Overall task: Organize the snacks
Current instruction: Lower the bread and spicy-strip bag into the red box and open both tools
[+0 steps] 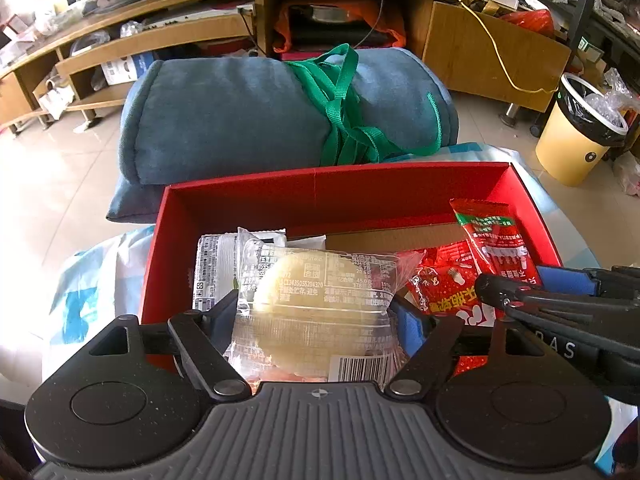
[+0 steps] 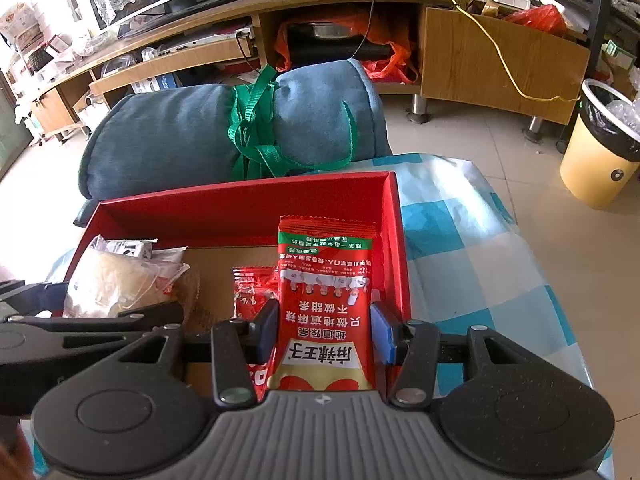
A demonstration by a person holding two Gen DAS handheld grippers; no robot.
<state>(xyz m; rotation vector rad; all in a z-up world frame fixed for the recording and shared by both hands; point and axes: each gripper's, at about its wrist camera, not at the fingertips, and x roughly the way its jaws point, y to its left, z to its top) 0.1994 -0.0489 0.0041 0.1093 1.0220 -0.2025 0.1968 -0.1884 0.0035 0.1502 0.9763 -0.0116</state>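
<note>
An open red box point(image 1: 320, 196) point(image 2: 240, 208) lies on a blue-and-white checked cloth point(image 2: 460, 220). My left gripper point(image 1: 316, 316) is shut on a clear-wrapped pale round cake point(image 1: 316, 292) point(image 2: 120, 280), held low over the box's left half, above another wrapped snack point(image 1: 212, 268). My right gripper point(image 2: 326, 332) is shut on a tall red snack packet point(image 2: 326, 280) point(image 1: 496, 240) and stands it upright in the box's right corner. A smaller red packet point(image 2: 252, 288) point(image 1: 436, 276) lies beside it. Brown cardboard point(image 2: 224, 264) shows on the box floor.
A rolled blue blanket point(image 1: 240, 120) tied with a green strap lies just behind the box. A yellow bin point(image 1: 572, 140) point(image 2: 600, 152) stands on the tiled floor at the right. A long wooden TV cabinet point(image 2: 480, 52) runs along the back.
</note>
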